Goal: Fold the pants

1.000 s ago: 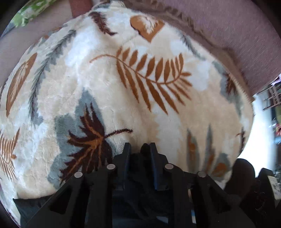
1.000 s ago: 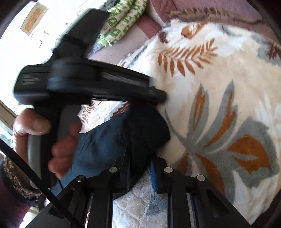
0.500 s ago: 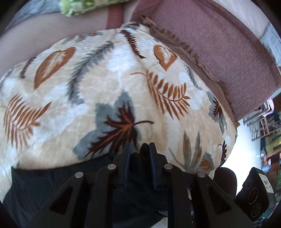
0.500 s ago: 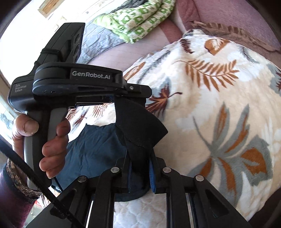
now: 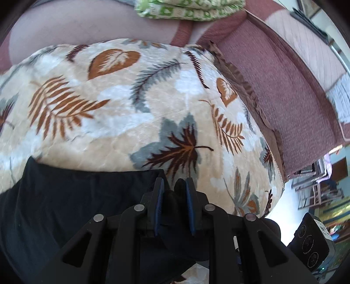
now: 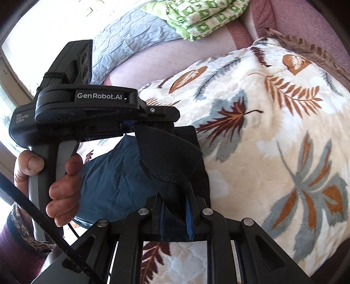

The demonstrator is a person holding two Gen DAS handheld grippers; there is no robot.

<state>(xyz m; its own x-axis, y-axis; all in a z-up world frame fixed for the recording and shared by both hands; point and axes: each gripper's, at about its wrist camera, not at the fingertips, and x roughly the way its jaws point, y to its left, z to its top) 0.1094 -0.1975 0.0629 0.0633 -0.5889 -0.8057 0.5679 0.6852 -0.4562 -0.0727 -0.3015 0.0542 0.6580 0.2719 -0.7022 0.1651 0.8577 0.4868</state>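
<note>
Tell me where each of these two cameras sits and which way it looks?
Left wrist: rides the left tongs, looking along them at dark pants pinched there, over a leaf-print blanket.
Right wrist: rides the right tongs, facing the left tongs and the left hand.
Shared: pants, blanket, green folded cloth.

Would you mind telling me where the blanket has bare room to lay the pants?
Free: the leaf-print blanket beyond the pants, up to the brown ruffle. Crowded: the near edge, where the left gripper and right gripper pinch the cloth.
</note>
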